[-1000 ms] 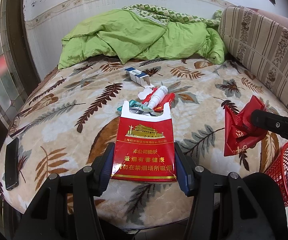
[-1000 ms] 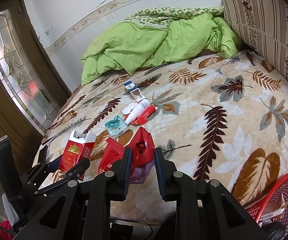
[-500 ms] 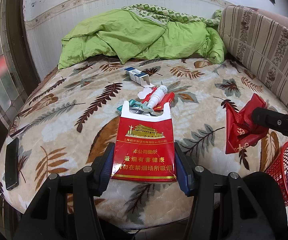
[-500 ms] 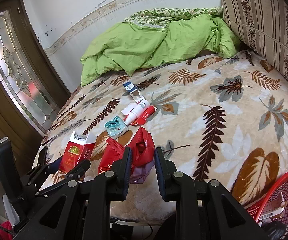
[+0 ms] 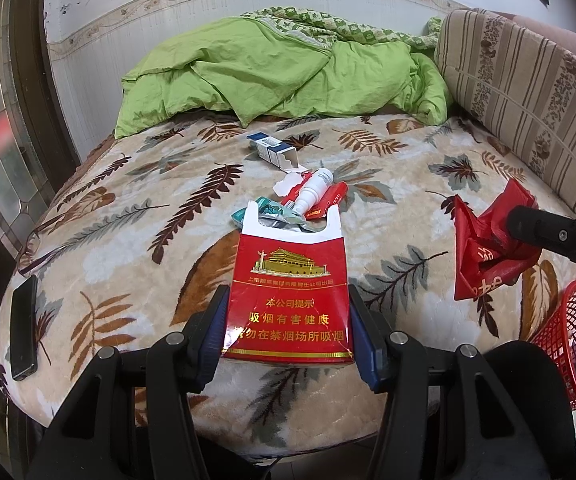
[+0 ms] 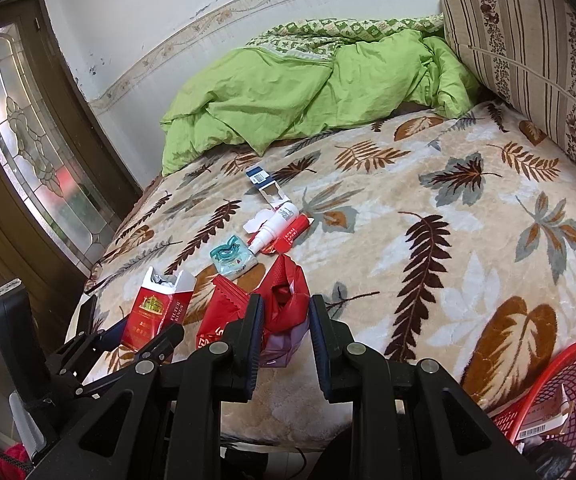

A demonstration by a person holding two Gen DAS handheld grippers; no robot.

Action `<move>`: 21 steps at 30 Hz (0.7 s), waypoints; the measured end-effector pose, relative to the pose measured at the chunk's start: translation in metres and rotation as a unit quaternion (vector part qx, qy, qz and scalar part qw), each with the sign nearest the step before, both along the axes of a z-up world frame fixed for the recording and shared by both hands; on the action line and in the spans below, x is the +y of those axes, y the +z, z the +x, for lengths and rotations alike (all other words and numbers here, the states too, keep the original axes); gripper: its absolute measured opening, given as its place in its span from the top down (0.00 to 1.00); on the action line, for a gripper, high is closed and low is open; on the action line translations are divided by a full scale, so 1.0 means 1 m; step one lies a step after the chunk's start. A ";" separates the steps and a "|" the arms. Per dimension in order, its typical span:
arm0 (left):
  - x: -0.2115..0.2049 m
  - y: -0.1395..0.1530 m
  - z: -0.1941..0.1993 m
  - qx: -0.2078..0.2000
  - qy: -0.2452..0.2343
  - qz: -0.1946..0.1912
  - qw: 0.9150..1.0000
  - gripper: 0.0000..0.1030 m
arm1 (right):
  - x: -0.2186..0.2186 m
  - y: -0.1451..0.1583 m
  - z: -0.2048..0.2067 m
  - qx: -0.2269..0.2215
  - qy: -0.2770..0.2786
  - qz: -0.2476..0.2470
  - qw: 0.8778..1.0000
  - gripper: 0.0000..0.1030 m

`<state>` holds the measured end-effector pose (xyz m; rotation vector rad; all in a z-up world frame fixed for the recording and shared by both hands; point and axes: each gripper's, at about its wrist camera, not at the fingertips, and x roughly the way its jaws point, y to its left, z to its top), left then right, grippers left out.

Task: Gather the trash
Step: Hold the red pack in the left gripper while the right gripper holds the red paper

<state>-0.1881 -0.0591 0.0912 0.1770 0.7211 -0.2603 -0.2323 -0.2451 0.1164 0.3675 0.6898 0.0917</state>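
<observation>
Surface: leaf-print blanket covering a bed, green quilt bunched at 12 o'clock, striped cushion at 2 o'clock.
Left gripper: clamped on the lower sides of a red cigarette pack, a pad pressing each long edge.
Right gripper: nearly closed on a crumpled red wrapper, pinched between its pads.
Pack axis: long axis runs from 6 to 12 o'clock in the left wrist view; torn-open mouth points away toward 12, printed face up.
Wrapper axis: none clear; it is a loose wad, tails spilling toward 9 o'clock in the right wrist view.
Bin: red mesh basket off the bed edge, at 4 o'clock in the left wrist view.
Still on blanket: white bottle, blue-white box, teal packet, grouped near the centre.
Also: dark phone at 8 o'clock, probably not trash.
Advice: carry each item fully over the basket rim before letting go; keep the pack's mouth level so foil stays inside.
</observation>
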 end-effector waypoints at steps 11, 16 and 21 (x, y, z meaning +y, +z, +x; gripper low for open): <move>-0.001 0.000 -0.001 0.001 0.000 0.001 1.000 0.48 | -0.001 0.000 0.000 -0.001 0.000 0.000 1.000 0.77; -0.004 0.000 -0.001 0.001 -0.004 0.001 1.000 0.48 | -0.001 0.004 -0.002 -0.003 -0.002 0.001 1.000 0.77; -0.011 -0.001 -0.005 0.000 -0.011 0.004 1.000 0.48 | -0.002 0.006 -0.005 -0.006 -0.008 0.003 1.000 0.76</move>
